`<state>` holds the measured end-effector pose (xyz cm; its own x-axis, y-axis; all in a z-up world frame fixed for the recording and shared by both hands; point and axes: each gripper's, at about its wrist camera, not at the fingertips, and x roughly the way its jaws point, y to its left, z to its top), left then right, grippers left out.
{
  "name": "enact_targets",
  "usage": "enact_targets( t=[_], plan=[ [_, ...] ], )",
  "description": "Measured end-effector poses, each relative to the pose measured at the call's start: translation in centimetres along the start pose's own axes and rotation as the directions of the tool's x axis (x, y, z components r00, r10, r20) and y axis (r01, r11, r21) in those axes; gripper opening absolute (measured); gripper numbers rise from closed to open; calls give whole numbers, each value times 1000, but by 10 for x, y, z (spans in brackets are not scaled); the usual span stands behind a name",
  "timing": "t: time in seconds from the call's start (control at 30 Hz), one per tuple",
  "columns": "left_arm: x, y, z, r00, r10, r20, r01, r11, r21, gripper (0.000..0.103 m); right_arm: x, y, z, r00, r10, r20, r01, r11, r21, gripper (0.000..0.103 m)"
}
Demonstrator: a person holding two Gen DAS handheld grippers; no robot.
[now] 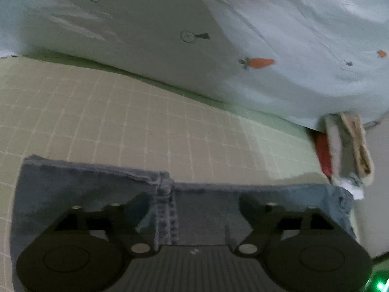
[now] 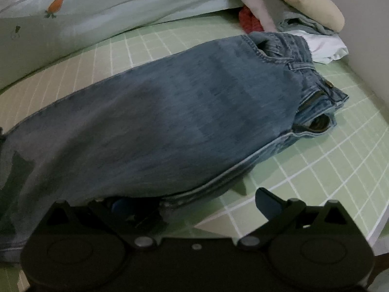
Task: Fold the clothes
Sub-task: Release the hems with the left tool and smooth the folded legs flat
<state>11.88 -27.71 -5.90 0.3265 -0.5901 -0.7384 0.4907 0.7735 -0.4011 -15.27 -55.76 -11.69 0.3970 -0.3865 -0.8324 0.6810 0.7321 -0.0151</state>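
Blue jeans (image 2: 170, 112) lie flat across a green grid mat (image 2: 316, 160), with the waistband at the upper right. In the right wrist view my right gripper (image 2: 194, 204) stands wide open at the jeans' near seam. Its left finger is tucked under the denim edge, and its right finger (image 2: 267, 202) is bare over the mat. In the left wrist view the jeans (image 1: 97, 189) show a folded end with a seam down the middle. My left gripper (image 1: 194, 204) hovers over it, open, and nothing is pressed between its fingers.
Pale bedding with carrot prints (image 1: 257, 63) runs along the far side of the mat (image 1: 121, 112). A pile of other clothes (image 2: 291, 12), red, white and beige, sits at the far right by a light wall (image 2: 369, 36). The mat's edge curves away at right.
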Motion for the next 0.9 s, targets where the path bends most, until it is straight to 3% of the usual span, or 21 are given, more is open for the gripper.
enact_targets(
  t=[0.13, 0.2, 0.27, 0.33, 0.43, 0.5, 0.67, 0.9],
  plan=[
    [-13, 14, -17, 992, 127, -1, -127, 991, -44, 87, -2, -8, 0, 1000, 20, -3, -20, 1000, 10, 103],
    [-14, 21, -30, 973, 231, -24, -232, 972, -27, 90, -7, -10, 2, 1000, 29, 11, -29, 1000, 8, 103],
    [-8, 25, -44, 929, 363, -75, -362, 932, 28, 90, -14, -13, 6, 999, 39, 31, -39, 999, -1, 103],
    [-1, 26, -61, 885, 449, -126, -441, 893, 86, 90, -19, -18, 9, 997, 65, 44, -66, 998, 5, 103],
    [6, 24, -83, 879, 438, -187, -431, 899, 76, 91, -22, -29, 13, 993, 106, 49, -108, 994, 26, 103],
    [6, 16, -93, 876, 450, -175, -440, 893, 94, 96, -24, -37, 14, 992, 116, 52, -117, 993, 33, 103],
    [10, 5, -103, 829, 540, -146, -530, 842, 104, 103, -35, -72, 18, 985, 130, 114, -140, 987, 81, 103],
    [4, 7, -109, 823, 545, -160, -544, 837, 54, 103, -26, -140, 38, 978, 67, 198, -97, 984, 148, 103]
  ],
)
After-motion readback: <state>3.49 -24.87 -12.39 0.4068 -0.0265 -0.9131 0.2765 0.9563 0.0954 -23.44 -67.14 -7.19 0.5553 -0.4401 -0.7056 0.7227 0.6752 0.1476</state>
